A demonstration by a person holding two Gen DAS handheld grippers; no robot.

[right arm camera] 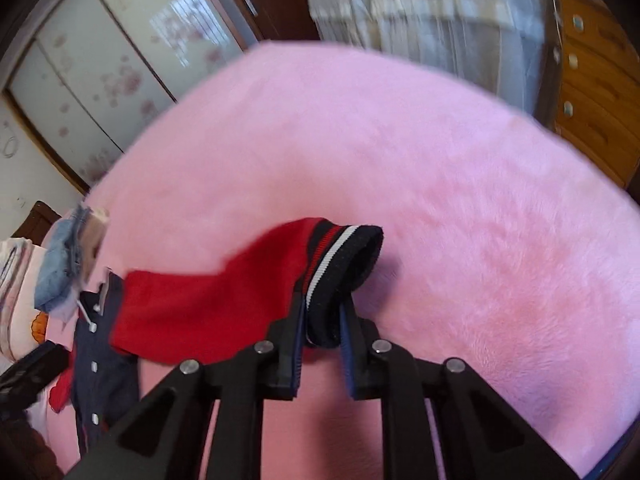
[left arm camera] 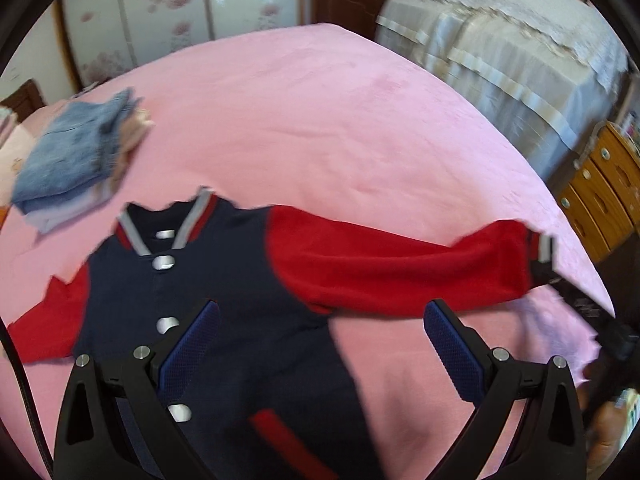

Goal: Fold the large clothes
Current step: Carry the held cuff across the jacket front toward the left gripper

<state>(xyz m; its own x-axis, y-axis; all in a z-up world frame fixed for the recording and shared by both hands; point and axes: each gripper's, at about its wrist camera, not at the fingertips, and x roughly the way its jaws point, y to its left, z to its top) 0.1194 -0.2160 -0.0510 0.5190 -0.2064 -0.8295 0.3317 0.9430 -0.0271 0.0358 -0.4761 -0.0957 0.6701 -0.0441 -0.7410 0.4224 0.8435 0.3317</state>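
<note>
A navy varsity jacket [left arm camera: 224, 300] with red sleeves, white snap buttons and a striped collar lies face up on the pink bed cover [left arm camera: 320, 120]. My left gripper [left arm camera: 320, 340] is open and empty, hovering over the jacket's lower body. The jacket's red sleeve [left arm camera: 400, 268] stretches out to the right. My right gripper [right arm camera: 323, 316] is shut on that sleeve's navy striped cuff [right arm camera: 344, 264] and holds it just above the cover; the gripper also shows in the left wrist view [left arm camera: 552, 264]. The other sleeve [left arm camera: 48, 320] lies at the left.
A stack of folded clothes with denim on top [left arm camera: 76, 160] sits on the bed at the far left. A second bed with a pale cover [left arm camera: 500, 40] stands behind, a wooden drawer chest [left arm camera: 600, 192] at the right, wardrobe doors [left arm camera: 160, 12] at the back.
</note>
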